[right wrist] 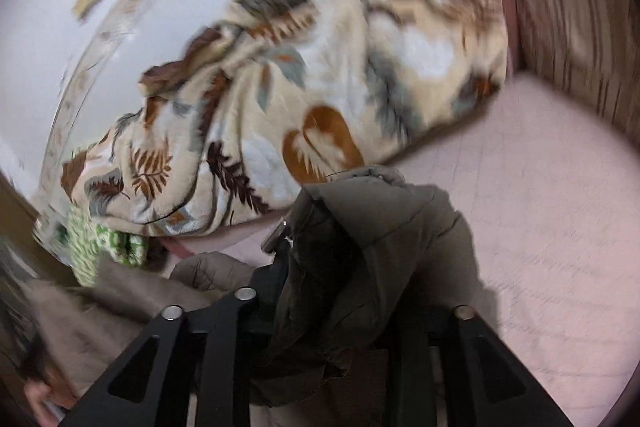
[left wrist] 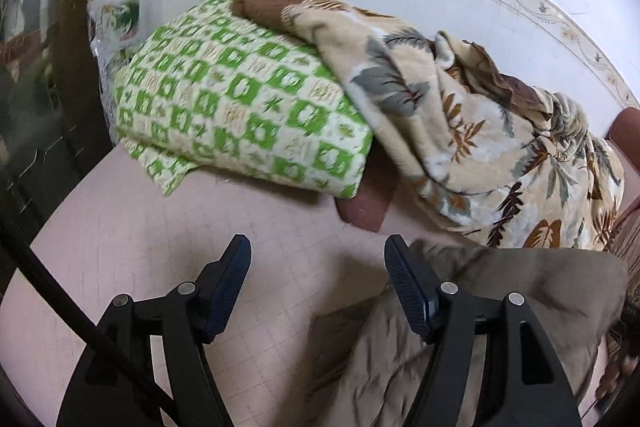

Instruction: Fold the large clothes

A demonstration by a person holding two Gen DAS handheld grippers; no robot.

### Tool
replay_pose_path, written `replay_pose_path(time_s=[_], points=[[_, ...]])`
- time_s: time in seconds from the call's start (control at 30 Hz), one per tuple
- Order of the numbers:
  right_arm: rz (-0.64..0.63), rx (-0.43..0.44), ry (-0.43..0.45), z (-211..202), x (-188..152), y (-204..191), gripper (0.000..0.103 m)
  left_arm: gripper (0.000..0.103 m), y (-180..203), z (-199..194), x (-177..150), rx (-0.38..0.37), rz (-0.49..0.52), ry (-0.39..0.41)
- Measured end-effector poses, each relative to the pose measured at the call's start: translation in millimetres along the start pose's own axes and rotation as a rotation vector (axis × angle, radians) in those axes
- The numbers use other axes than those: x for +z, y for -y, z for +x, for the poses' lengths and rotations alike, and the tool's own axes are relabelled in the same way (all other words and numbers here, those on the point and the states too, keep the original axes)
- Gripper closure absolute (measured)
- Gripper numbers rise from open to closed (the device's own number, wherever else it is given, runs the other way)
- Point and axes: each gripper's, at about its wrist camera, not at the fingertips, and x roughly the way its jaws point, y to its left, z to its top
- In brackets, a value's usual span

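A grey-brown padded jacket (left wrist: pixel 500 307) lies crumpled on the pink bed sheet (left wrist: pixel 160 227), at the lower right of the left wrist view. My left gripper (left wrist: pixel 318 251) hovers over the sheet at the jacket's edge. It is open, with only bare sheet between its fingers. In the blurred right wrist view a bunch of the jacket (right wrist: pixel 380 227) rises from between the jaws of my right gripper (right wrist: pixel 352 259) and hides both pads. The gripper looks shut on that bunch. More of the jacket (right wrist: pixel 120 307) trails off to the lower left.
A leaf-patterned beige blanket (left wrist: pixel 460 131) (right wrist: pixel 300 87) is heaped along the white wall just behind the jacket. A green-checked pillow (left wrist: pixel 240 107) lies left of it. A striped wooden bed end (right wrist: pixel 572 7) stands at the right. A black cable (left wrist: pixel 60 287) crosses the lower left.
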Motion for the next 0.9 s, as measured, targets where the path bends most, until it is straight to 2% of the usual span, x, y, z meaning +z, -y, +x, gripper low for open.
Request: replay_pose_path(time_s=[0.07, 0.1, 0.17, 0.23, 0.3, 0.4, 0.53, 0.63, 0.7, 0.8, 0.9], points=[[0.075, 0.049, -0.067, 7.9, 5.7, 12.9, 0.056, 0.034, -0.9, -0.6, -8.4, -0.015, 0.014, -0.011], [0.093, 0.072, -0.074, 5.4, 6.9, 15.7, 0.053, 0.034, 0.7, -2.1, -13.4, -0.024, 0.025, -0.013], [0.093, 0.102, -0.030, -12.4, 7.9, 16.2, 0.037, 0.034, 10.2, -7.9, -24.5, -0.052, 0.065, -0.014], [0.065, 0.116, 0.018, -36.3, 8.6, 12.8, 0.033, 0.034, 25.7, -17.1, -37.7, -0.092, 0.118, -0.011], [0.017, 0.125, 0.047, -59.6, 6.4, 7.0, 0.033, 0.034, 43.7, -25.4, -49.3, -0.129, 0.169, -0.010], [-0.104, 0.091, 0.038, -78.5, -9.2, -9.8, 0.033, 0.034, 81.5, -42.3, -74.3, -0.214, 0.265, -0.009], [-0.290, 0.059, -0.018, -80.9, -53.1, -34.9, 0.033, 0.034, 143.0, -52.3, -110.2, -0.313, 0.411, -0.030], [-0.447, -0.013, -0.025, -68.0, -92.9, -58.9, 0.033, 0.035, 178.3, -38.3, -124.3, -0.292, 0.487, -0.040], [-0.514, -0.034, -0.039, -53.3, -108.1, -69.8, 0.035, 0.035, 191.5, -13.2, -128.5, -0.277, 0.488, -0.094], [-0.565, -0.087, -0.053, -27.3, -116.9, -72.6, 0.044, 0.037, 198.6, 30.6, -133.3, -0.233, 0.458, -0.200], [-0.546, -0.142, -0.093, 2.5, -114.2, -60.6, 0.045, 0.035, 201.2, 66.2, -140.7, -0.197, 0.449, -0.280]])
